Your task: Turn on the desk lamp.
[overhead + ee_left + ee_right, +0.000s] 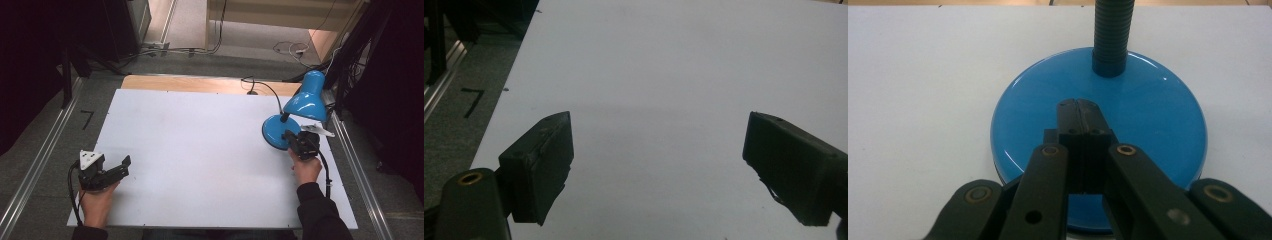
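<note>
A blue desk lamp stands at the right of the white table: round base (276,131), black ribbed neck (1110,35) and blue shade (308,97) that leans right. My right gripper (291,136) is shut, jaws pressed together with nothing between them, and its tips (1078,106) rest over the glossy blue base (1153,125) just in front of the neck. My left gripper (125,162) is at the table's near left, held by a hand. Its two black jaws stand wide apart over bare white tabletop (659,100), its fingertips (546,150) holding nothing.
The white board (200,150) lies on a wooden tabletop (200,82). The lamp's black cord (262,86) loops off the far edge. Metal rails (40,160) run along both sides, with grey carpet and cables beyond. A black mark (473,100) is on the floor at left.
</note>
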The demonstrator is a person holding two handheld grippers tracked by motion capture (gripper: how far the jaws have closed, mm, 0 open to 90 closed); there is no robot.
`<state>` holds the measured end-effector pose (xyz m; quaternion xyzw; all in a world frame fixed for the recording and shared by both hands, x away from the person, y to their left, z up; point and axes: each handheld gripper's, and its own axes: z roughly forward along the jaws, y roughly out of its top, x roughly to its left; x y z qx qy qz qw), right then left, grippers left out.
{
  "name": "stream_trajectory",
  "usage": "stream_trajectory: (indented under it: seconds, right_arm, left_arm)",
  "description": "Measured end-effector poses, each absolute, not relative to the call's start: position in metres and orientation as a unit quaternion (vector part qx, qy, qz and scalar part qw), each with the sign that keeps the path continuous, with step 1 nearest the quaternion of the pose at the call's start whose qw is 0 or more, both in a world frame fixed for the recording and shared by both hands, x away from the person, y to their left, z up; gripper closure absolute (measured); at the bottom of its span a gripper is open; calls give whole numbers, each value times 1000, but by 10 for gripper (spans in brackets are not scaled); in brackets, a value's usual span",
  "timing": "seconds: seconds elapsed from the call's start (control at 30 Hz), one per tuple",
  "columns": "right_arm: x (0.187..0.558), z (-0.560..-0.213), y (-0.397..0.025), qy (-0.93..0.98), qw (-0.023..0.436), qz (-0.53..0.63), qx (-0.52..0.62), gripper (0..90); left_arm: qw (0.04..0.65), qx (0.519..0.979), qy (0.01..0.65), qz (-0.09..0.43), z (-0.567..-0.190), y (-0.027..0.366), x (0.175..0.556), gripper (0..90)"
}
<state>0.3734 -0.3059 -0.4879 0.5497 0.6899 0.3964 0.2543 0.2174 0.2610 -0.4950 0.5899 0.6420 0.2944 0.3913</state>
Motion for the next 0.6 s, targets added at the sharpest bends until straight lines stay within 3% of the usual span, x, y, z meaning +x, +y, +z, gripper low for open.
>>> stream_trajectory:
  seconds: [0.6]
  right_arm:
    - [375, -492, -304, 696, 257, 381, 551, 872]
  left_arm:
    - [392, 589, 642, 294, -495, 262, 217, 134]
